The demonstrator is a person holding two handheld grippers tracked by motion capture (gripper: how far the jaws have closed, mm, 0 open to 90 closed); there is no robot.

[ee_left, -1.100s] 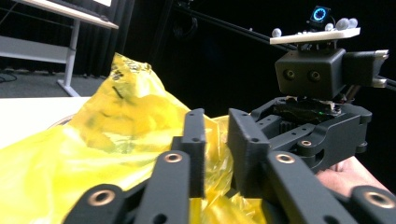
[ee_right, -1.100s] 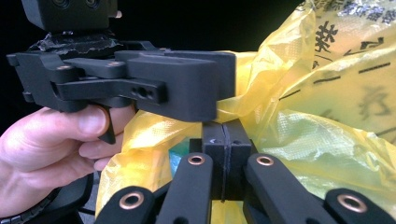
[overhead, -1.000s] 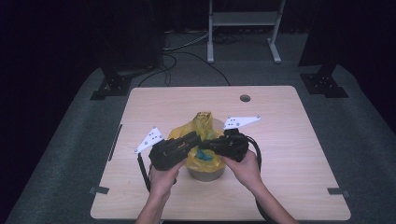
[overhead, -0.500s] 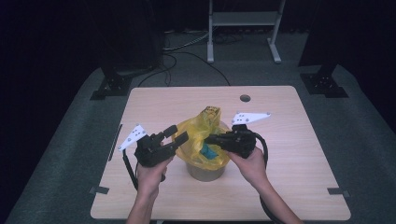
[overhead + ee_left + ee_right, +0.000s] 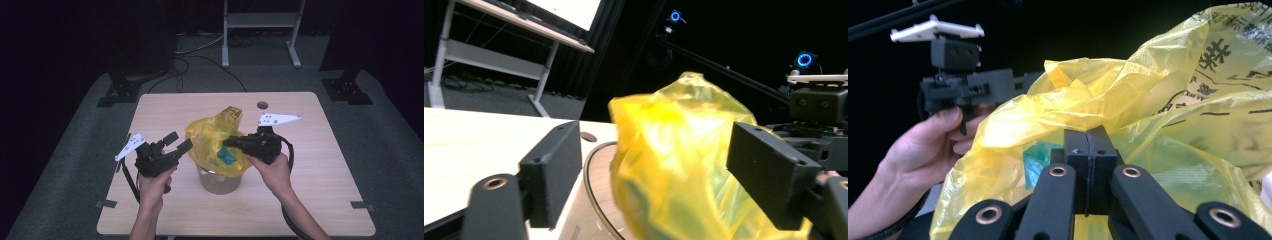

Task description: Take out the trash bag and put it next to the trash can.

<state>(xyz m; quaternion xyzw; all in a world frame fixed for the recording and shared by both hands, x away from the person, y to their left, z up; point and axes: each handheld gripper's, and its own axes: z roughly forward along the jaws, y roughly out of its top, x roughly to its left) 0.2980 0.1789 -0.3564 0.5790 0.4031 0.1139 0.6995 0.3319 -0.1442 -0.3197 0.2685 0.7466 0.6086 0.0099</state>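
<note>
Left gripper, high view: we see its jaws apart and holding nothing, just left of the yellow plastic bag; they have just been opening. The left hand grips it from below, forearm rising from the bottom edge, jaws aimed up and right toward the bag. The bag is thin and crumpled, with black print near its top; it sits in a clear round container near the middle of the wooden table. Something teal shows inside. The right gripper has its jaws together, clamped on the bag's right side; the right hand holds it with jaws pointing left.

Left gripper view: we note both black jaws wide apart, the translucent yellow film between them but blurred; we cannot tell whether either pad touches it. The container's rim curves below. The other gripper shows at the right edge.

Right gripper view: jaws pressed tight on a fold of the bag. Black characters mark the film upper right. The left hand and its gripper sit beyond, at upper left.
</note>
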